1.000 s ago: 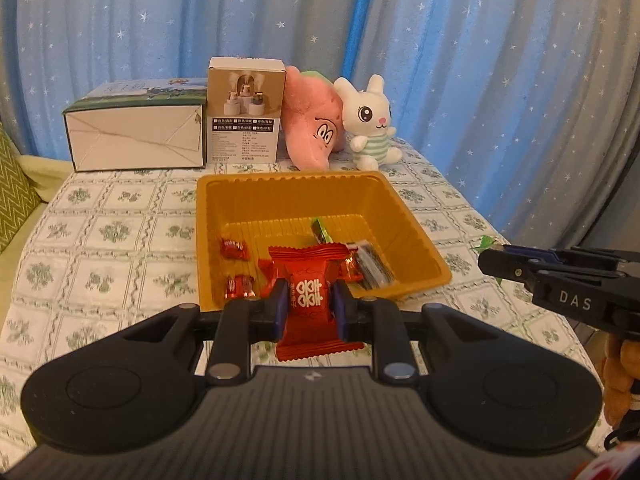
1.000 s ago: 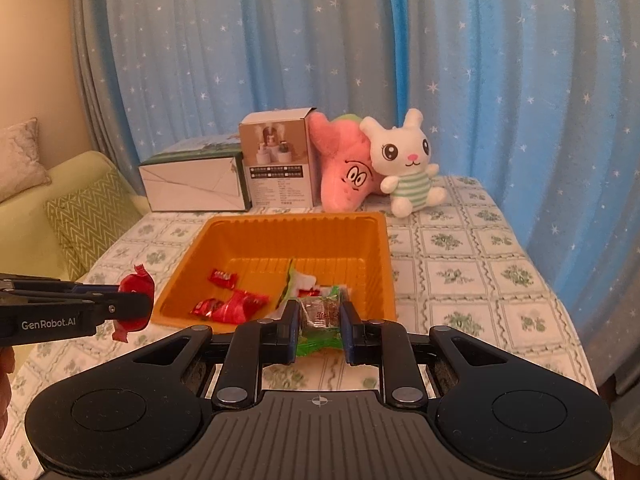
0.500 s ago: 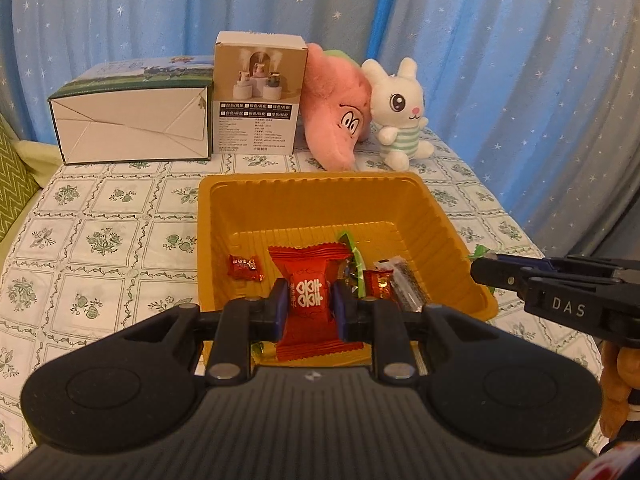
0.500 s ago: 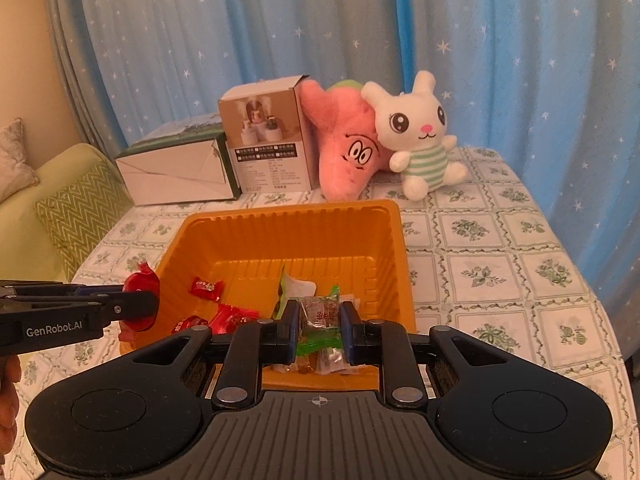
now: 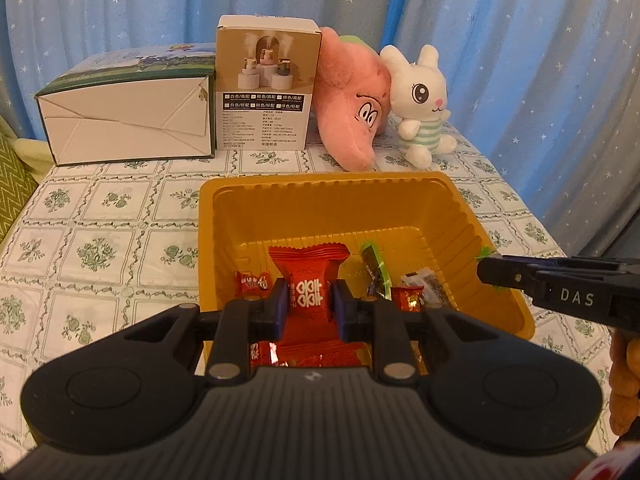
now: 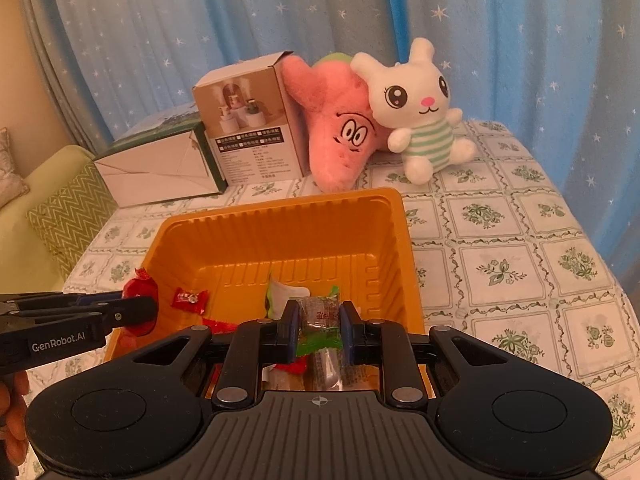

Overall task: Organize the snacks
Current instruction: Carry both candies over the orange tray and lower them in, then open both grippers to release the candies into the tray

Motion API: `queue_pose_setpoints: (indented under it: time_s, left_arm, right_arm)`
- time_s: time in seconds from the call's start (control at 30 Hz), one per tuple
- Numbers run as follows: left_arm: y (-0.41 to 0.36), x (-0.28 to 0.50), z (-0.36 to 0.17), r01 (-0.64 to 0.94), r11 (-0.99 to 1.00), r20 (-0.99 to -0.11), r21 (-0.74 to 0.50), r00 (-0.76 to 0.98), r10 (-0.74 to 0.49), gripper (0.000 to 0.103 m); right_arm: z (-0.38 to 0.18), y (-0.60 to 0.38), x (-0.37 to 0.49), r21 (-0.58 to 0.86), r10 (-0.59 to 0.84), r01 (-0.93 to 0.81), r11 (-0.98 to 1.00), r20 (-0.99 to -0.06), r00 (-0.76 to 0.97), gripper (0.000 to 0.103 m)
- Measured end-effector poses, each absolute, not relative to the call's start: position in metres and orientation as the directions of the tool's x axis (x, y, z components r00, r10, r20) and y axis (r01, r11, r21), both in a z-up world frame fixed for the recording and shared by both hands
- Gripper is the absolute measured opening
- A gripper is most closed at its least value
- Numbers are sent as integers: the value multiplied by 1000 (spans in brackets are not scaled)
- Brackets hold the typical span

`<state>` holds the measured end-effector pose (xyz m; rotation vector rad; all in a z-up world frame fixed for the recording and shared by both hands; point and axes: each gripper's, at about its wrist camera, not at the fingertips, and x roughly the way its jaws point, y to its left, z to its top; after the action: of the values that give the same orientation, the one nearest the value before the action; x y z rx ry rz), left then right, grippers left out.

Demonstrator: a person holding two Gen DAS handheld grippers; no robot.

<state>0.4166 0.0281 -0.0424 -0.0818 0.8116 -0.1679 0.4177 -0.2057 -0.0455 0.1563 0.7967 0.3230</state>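
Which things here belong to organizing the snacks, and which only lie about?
For the job:
- red snack pack in left tool
- green-edged snack in right tool
- orange tray

Lying about:
- two boxes
- pink plush
- white rabbit plush

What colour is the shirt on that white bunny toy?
White with pale green stripes; the white bunny toy shows best in the right wrist view.

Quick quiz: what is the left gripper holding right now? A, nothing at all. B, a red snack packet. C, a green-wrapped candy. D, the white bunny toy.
B: the left gripper is clamped on a red snack packet above the orange tray.
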Motion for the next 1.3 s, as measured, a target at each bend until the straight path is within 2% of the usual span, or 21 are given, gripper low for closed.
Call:
queue_pose_setpoints:
  time_s: [0.43, 0.5, 0.53, 0.57, 0.73, 1.0, 1.3]
  left_arm:
    - [28, 457, -55, 135, 976, -718, -170, 662, -216, 21]
    - [30, 462, -58, 132, 970, -715, -207, 656, -242, 26]
    - [30, 463, -59, 122, 971, -718, -204, 655, -234, 35]
    - [30, 463, -58, 114, 975, -715, -193, 664, -219, 38]
    - [34, 458, -57, 114, 977, -712, -183, 669, -212, 38]
    - [29, 447, -55, 152, 983, -715, -100, 677, -177, 38]
    - [30, 445, -55, 156, 983, -712, -97, 679, -178, 38]
  right_arm:
    - [-53, -200, 447, 288, 360, -220, 932, -673, 646, 22]
    - [-55, -199, 449, 296, 363, -216, 931, -674, 643, 22]
    - [-56, -199, 449, 298, 364, -215, 930, -674, 643, 22]
    - [-57, -199, 450, 299, 365, -214, 930, -674, 642, 22]
    - [-62, -200, 450, 300, 363, -210, 931, -681, 636, 22]
    - [-58, -205, 455, 341, 380, -190, 921, -678, 629, 22]
    - [-57, -208, 470, 360, 378, -161, 919, -684, 625, 22]
